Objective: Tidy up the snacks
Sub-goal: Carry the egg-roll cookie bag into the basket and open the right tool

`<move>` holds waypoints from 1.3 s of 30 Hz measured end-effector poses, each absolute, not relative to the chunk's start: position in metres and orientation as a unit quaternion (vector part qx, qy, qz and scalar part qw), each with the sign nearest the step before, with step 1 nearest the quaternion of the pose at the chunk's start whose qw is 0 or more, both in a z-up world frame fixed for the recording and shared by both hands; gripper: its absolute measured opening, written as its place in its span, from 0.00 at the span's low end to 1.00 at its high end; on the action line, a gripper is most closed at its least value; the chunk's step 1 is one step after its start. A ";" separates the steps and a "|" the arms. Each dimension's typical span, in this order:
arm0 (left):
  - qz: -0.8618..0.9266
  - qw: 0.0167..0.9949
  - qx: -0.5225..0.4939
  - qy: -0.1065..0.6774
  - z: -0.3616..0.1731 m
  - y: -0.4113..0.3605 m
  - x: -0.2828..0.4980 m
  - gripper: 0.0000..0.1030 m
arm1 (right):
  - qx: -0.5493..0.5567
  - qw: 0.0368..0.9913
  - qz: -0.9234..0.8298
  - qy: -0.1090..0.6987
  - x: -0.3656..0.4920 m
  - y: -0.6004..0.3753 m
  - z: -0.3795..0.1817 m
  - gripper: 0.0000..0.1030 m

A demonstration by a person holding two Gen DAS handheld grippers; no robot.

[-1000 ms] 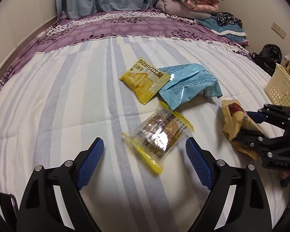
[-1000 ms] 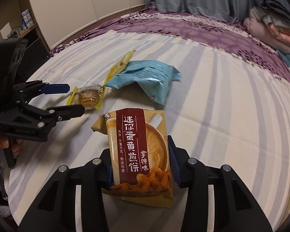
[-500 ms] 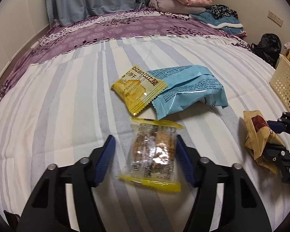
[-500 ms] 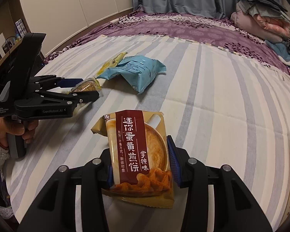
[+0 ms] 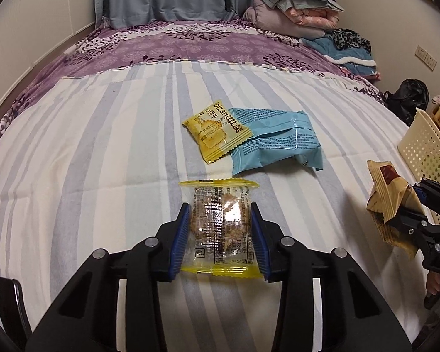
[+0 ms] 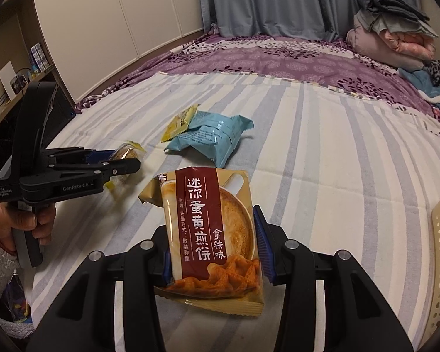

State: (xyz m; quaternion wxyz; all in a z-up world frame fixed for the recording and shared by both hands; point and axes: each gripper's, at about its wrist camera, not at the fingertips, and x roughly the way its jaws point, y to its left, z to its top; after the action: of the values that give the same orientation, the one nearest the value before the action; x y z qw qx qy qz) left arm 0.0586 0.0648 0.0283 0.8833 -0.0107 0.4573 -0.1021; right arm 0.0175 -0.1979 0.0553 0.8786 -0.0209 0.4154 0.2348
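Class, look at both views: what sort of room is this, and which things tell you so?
Most likely a bedroom: the snacks lie on a bed with a striped sheet, folded quilts are stacked at its far end, and curtains hang behind.

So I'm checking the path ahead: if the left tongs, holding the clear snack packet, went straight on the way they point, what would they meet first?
Probably the striped sheet just past the clear snack packet, since the left tongs angle down. Skimming above it, the yellow packet and the blue bag come next; depth is unclear.
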 end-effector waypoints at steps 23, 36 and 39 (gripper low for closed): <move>-0.142 0.900 0.020 0.411 0.089 0.010 0.025 0.39 | 0.052 0.925 0.176 0.332 -0.029 -0.284 0.118 0.43; -0.173 0.898 0.051 0.400 0.107 -0.029 0.014 0.39 | 0.085 0.953 0.062 0.283 -0.066 -0.384 0.147 0.43; -0.180 0.897 0.052 0.399 0.110 -0.037 0.012 0.39 | 0.092 0.956 0.034 0.277 -0.076 -0.407 0.147 0.43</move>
State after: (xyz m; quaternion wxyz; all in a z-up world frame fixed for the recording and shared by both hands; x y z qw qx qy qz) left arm 0.0124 -0.0374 0.1104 0.8975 0.0516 0.3991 -0.1805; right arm -0.0758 -0.4066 0.1471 0.9557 0.0925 0.2775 0.0335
